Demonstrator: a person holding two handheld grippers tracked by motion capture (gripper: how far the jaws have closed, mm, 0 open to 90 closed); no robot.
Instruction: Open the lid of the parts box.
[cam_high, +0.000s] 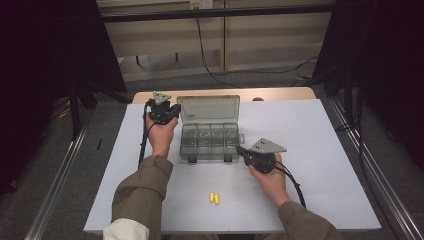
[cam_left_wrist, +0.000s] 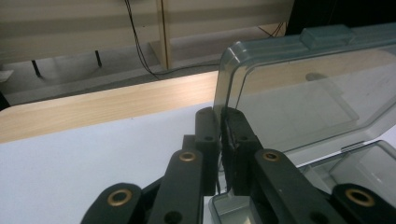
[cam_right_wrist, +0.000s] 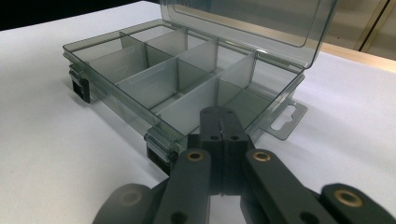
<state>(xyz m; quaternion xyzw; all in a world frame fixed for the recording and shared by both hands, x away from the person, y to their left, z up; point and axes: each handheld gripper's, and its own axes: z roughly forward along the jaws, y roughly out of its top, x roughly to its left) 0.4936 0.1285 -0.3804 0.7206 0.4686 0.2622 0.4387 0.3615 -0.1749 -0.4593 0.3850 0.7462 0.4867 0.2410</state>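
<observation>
A smoky clear compartment box (cam_high: 210, 141) lies in the middle of the white table with its lid (cam_high: 209, 107) standing open. My left gripper (cam_high: 175, 108) is at the lid's left edge. In the left gripper view its jaws (cam_left_wrist: 220, 116) are shut on the edge of the lid (cam_left_wrist: 303, 93). My right gripper (cam_high: 239, 149) sits at the box's front right corner. In the right gripper view its jaws (cam_right_wrist: 222, 114) are shut with nothing between them, tips against the rim of the box (cam_right_wrist: 154, 79). The compartments look empty.
Two small yellow pieces (cam_high: 214, 198) lie side by side near the front edge of the white table (cam_high: 320, 150). A wooden tabletop strip (cam_high: 280, 93) shows behind the white surface. Black latches (cam_right_wrist: 79, 88) hang on the box's front wall.
</observation>
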